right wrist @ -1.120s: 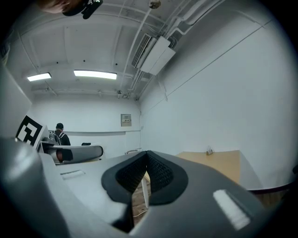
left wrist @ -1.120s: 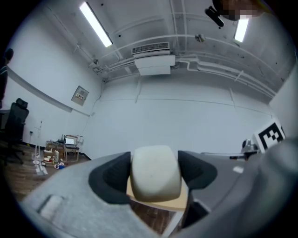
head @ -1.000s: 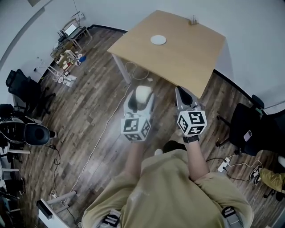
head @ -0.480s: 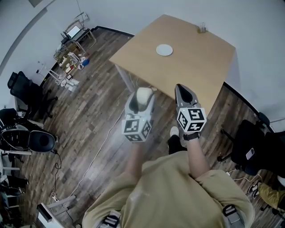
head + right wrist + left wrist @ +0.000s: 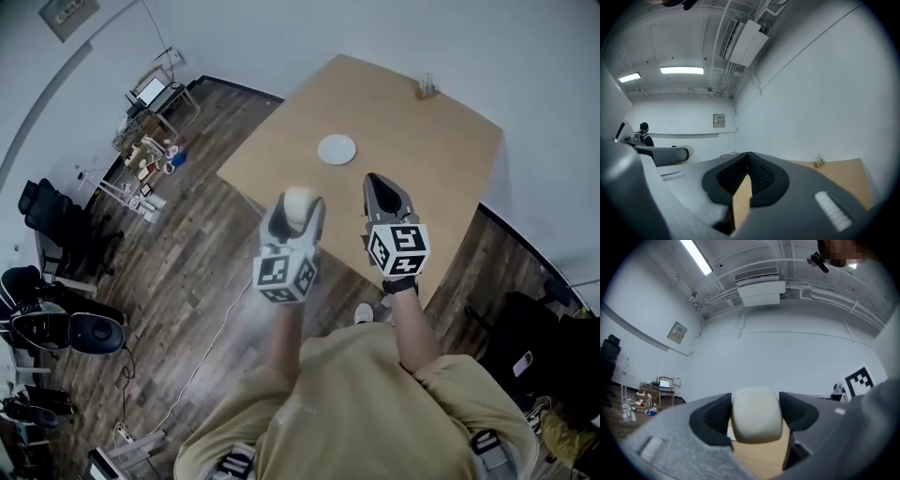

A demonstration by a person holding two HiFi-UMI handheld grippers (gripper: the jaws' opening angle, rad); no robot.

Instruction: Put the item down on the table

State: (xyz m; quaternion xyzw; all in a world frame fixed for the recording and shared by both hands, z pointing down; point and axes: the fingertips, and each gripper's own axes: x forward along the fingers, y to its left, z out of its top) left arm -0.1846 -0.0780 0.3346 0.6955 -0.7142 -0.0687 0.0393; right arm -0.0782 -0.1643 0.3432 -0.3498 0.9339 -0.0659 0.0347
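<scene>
Two grippers hover at the wooden table's near edge; the left gripper is clamped on a cream rounded item, held in the air above the tabletop; the right gripper has its jaws pressed together, empty; a white plate lies beyond.

clear object, far table corner: too small to identify | cream item: sides hidden by left claw
</scene>
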